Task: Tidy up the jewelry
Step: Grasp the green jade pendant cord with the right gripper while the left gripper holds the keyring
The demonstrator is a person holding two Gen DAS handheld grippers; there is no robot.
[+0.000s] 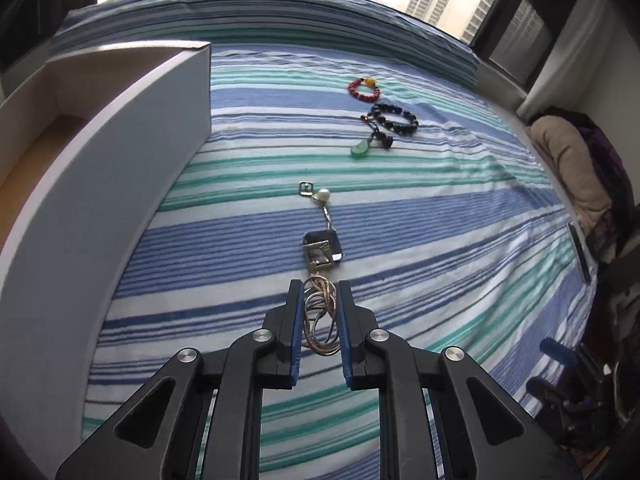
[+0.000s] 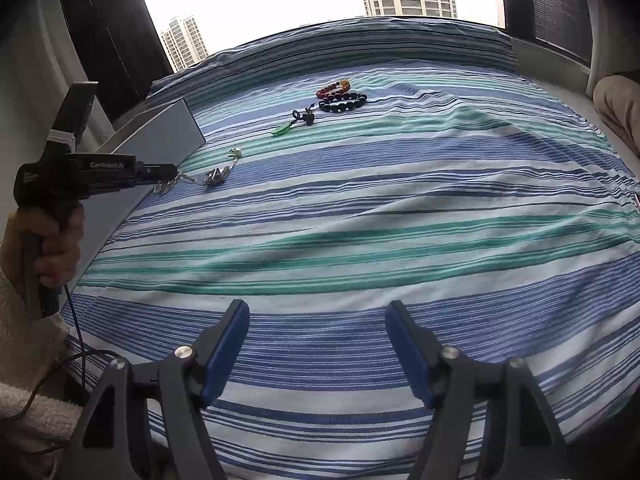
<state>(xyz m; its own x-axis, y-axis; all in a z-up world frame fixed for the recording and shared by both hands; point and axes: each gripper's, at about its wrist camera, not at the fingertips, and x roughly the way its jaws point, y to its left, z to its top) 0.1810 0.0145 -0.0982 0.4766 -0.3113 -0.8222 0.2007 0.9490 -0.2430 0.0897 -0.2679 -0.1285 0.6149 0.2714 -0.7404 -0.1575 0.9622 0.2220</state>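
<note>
Left gripper (image 1: 319, 292) has its jaws nearly shut around the bunched chain of the necklace (image 1: 320, 254) on the striped bedspread (image 1: 440, 240), beside the white box (image 1: 120, 184), while the right gripper (image 2: 318, 316) hovers wide open, holding nothing.

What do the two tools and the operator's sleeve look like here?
Both tools, left tool and right tool, are black linkage frames with silver pivot pins and blue pads. The left one has a pistol handle, white lettering and a trailing cable. Sleeve: cream fleece.
</note>
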